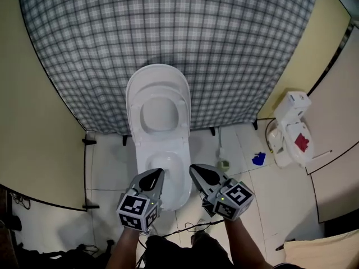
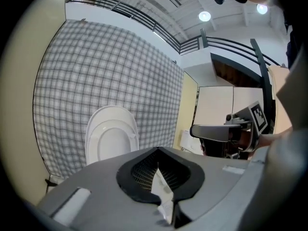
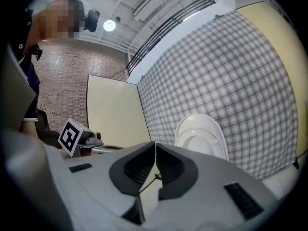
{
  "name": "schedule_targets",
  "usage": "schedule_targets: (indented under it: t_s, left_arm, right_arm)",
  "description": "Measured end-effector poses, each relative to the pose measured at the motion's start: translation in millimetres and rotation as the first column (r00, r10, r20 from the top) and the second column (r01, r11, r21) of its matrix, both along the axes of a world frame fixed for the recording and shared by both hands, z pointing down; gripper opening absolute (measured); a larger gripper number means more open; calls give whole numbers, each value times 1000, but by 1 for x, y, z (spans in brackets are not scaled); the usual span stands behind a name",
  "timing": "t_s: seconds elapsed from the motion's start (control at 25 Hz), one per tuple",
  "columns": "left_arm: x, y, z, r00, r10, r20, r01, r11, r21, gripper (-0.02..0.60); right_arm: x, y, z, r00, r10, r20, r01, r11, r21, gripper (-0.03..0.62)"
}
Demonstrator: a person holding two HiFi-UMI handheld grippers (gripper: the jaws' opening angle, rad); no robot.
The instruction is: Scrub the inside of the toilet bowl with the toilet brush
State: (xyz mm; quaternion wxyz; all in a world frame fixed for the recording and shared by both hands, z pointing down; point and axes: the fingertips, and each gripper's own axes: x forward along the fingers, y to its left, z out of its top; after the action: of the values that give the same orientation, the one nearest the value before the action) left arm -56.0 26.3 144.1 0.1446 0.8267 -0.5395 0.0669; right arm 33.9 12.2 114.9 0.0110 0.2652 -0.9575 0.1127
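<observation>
Grey-checked wall backs the whole stall, yellow panels either side. White toilet stands centred against it, lid and seat up, bowl open from above. Another white fixture sits at the right edge. Both grippers hang high over the front of the bowl: left gripper has its jaws together on nothing, and so does the right gripper. Toilet brush stands upright in its holder on the tiled floor, just right of the toilet. That fits either a scrub still to come or the brush parked again after one; can't call it. My read on handling: light, with a thin stiff handle that is likely smooth plastic, so slippery under pads. Grip high on the handle and squarely. The holder may lift with it. Room: clear drop into the bowl from above, rim all round, and the raised seat close behind limits back-swing. Floor right of the toilet is fairly open, with a small blue item beyond the brush.
</observation>
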Motion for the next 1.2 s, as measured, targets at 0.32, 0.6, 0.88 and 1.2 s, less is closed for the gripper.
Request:
schedule_targets:
  t_s: [0.32, 0.6, 0.88, 1.2]
  left_arm:
    - [-1, 10, -76, 1000, 15, -22, -14, 997, 77, -6]
    - [-8, 10, -96, 1000, 28, -9, -27, 994, 104, -6]
    - [2, 6, -122, 1000, 17, -3, -17, 997, 73, -6]
    - [-9, 6, -98, 999, 33, -3, -32, 991, 126, -6]
  right_arm:
    - [-16, 17, -70, 999, -21, 44, 20, 999, 25, 9]
    - [-33, 19, -79, 999, -44, 8, 44, 998, 41, 8]
    - [-26, 17, -105, 998, -68, -3, 68, 997, 20, 8]
    - [-42, 20, -78, 997, -67, -32, 69, 995, 70, 8]
